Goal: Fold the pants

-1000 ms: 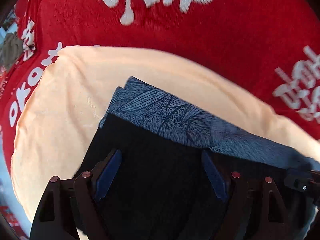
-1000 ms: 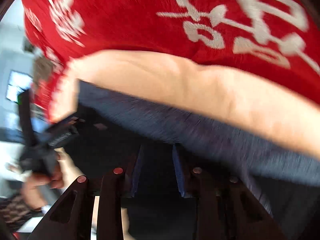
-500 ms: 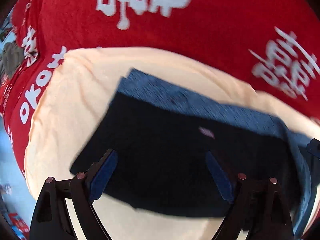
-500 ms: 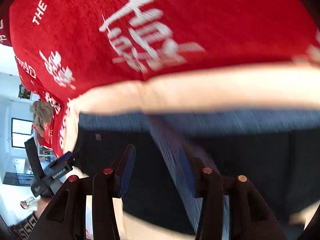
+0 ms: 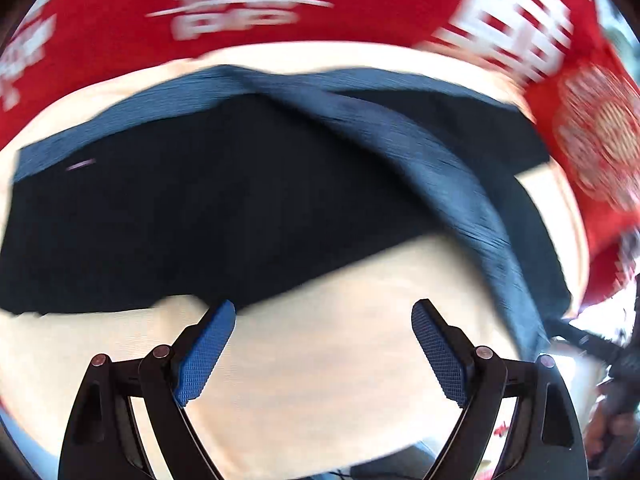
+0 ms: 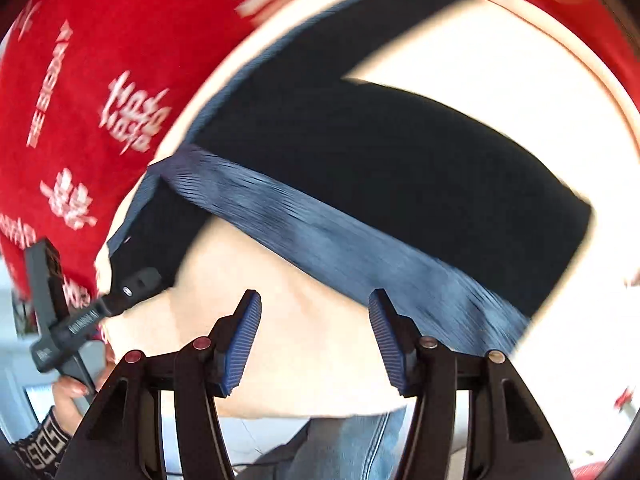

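Observation:
Dark navy pants [image 5: 208, 208] lie spread on a cream cloth [image 5: 320, 380], with a lighter blue patterned band [image 5: 460, 176] running across them. My left gripper [image 5: 323, 322] is open and empty, just short of the pants' near edge. In the right wrist view the pants [image 6: 400, 160] lie flat with the blue band [image 6: 340, 236] crossing diagonally. My right gripper [image 6: 314, 312] is open and empty, over the cream cloth [image 6: 280, 360] near the band. The left gripper's body [image 6: 80, 320] shows at that view's left, held by a hand.
A red cloth with white lettering [image 5: 120, 40] covers the surface beyond the cream cloth; it also shows in the right wrist view [image 6: 100, 100]. The person's jeans [image 6: 352, 448] show below the table's near edge. Both views are motion-blurred.
Both grippers have pulled back from over the pants toward the near edge, and the right one has opened wider. The pants now lie spread out, with the blue band crossing them.

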A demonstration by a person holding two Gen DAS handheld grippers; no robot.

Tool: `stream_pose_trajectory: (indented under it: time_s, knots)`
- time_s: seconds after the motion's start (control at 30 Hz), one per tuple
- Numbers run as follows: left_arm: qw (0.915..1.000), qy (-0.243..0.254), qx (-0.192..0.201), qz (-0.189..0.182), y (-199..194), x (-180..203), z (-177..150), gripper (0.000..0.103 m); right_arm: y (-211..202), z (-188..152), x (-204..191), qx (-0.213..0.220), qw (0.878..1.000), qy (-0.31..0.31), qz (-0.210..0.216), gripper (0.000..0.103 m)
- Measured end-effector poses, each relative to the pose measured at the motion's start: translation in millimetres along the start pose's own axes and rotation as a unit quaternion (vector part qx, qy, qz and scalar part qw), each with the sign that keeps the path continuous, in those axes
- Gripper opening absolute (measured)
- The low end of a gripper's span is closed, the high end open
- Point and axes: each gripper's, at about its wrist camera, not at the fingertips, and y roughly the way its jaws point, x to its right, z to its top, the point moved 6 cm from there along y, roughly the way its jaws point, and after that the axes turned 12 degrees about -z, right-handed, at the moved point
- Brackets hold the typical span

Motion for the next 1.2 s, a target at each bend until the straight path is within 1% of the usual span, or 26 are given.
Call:
stream_pose_trajectory:
  time_s: [0.07, 0.13, 0.2, 0.27, 0.3, 0.33, 0.4, 0.5, 0.53, 0.57, 0.6, 0.63, 0.67, 0.7, 0.73, 0.77, 0.8, 0.83, 0.9, 1.0, 1.1, 1.13, 1.2]
  knots:
    - [0.9995, 0.013, -0.009, -0.028, 12, 27, 4, 0.091, 0, -15, 29, 0.0, 0.999, 0.038, -0.009, 0.06]
    - [0.9985, 0.018, -0.013, -0.051, 26, 46, 11, 0.091, 2, -26, 58, -0.002, 0.997, 0.073, -0.007, 0.06]
    - [0.9976, 0.018, -0.024, -0.063, 45, 66, 16, 0.091, 7, -35, 86, -0.005, 0.994, 0.104, -0.013, 0.06]
    - [0.9971, 0.018, -0.034, -0.066, 60, 78, 16, 0.091, 12, -40, 112, -0.008, 0.992, 0.125, -0.011, 0.06]
    - [0.9969, 0.019, -0.039, -0.066, 68, 83, 16, 0.091, 17, -40, 117, -0.013, 0.991, 0.13, -0.008, 0.06]
    - [0.9969, 0.021, -0.044, -0.062, 77, 90, 15, 0.091, 21, -40, 124, -0.017, 0.991, 0.134, 0.001, 0.06]
    - [0.9968, 0.023, -0.05, -0.059, 86, 99, 14, 0.091, 25, -36, 131, -0.022, 0.991, 0.127, 0.034, 0.06]
    - [0.9966, 0.016, -0.059, -0.055, 101, 111, 12, 0.091, 30, -28, 124, -0.035, 0.991, 0.098, 0.082, 0.059]
    - [0.9965, 0.011, -0.06, -0.057, 103, 114, 11, 0.091, 31, -25, 121, -0.037, 0.991, 0.087, 0.097, 0.052]
    - [0.9965, 0.009, -0.058, -0.059, 104, 118, 11, 0.091, 32, -23, 116, -0.04, 0.99, 0.078, 0.109, 0.042]
    - [0.9964, 0.006, -0.055, -0.064, 103, 119, 10, 0.091, 33, -21, 114, -0.045, 0.989, 0.074, 0.117, 0.038]
    - [0.9963, -0.001, -0.054, -0.067, 105, 120, 11, 0.091, 34, -18, 110, -0.05, 0.988, 0.072, 0.124, 0.028]
    - [0.9963, -0.009, -0.054, -0.066, 108, 122, 11, 0.091, 37, -15, 105, -0.061, 0.987, 0.072, 0.132, 0.007]
    - [0.9964, -0.015, -0.054, -0.064, 108, 121, 11, 0.088, 38, -14, 104, -0.073, 0.986, 0.071, 0.134, 0.003]
    - [0.9968, -0.02, -0.05, -0.06, 107, 122, 12, 0.072, 37, -11, 103, -0.079, 0.985, 0.072, 0.134, 0.003]
    - [0.9967, -0.022, -0.048, -0.061, 107, 124, 15, 0.06, 29, -4, 101, -0.076, 0.985, 0.067, 0.139, 0.003]
    - [0.9958, -0.026, -0.051, -0.071, 107, 125, 17, 0.033, 20, 3, 98, -0.07, 0.986, 0.059, 0.142, 0.003]
    - [0.9938, -0.039, -0.055, -0.088, 105, 127, 21, 0.025, 8, 12, 95, -0.062, 0.986, 0.049, 0.148, 0.003]
    - [0.9919, -0.056, -0.044, -0.105, 96, 128, 31, 0.025, -20, 39, 87, -0.037, 0.986, 0.028, 0.163, 0.003]
    - [0.9933, -0.048, -0.015, -0.104, 75, 140, 55, 0.025, -59, 95, 72, 0.003, 0.985, -0.009, 0.174, 0.003]
    - [0.9924, -0.044, 0.025, -0.112, 57, 156, 92, 0.025, -93, 160, 61, 0.044, 0.981, -0.049, 0.184, 0.003]
    - [0.9916, -0.041, 0.041, -0.115, 56, 165, 112, 0.025, -102, 187, 56, 0.057, 0.98, -0.062, 0.183, 0.003]
    - [0.9913, -0.033, 0.061, -0.112, 51, 170, 137, 0.025, -104, 234, 42, 0.068, 0.979, -0.077, 0.175, 0.003]
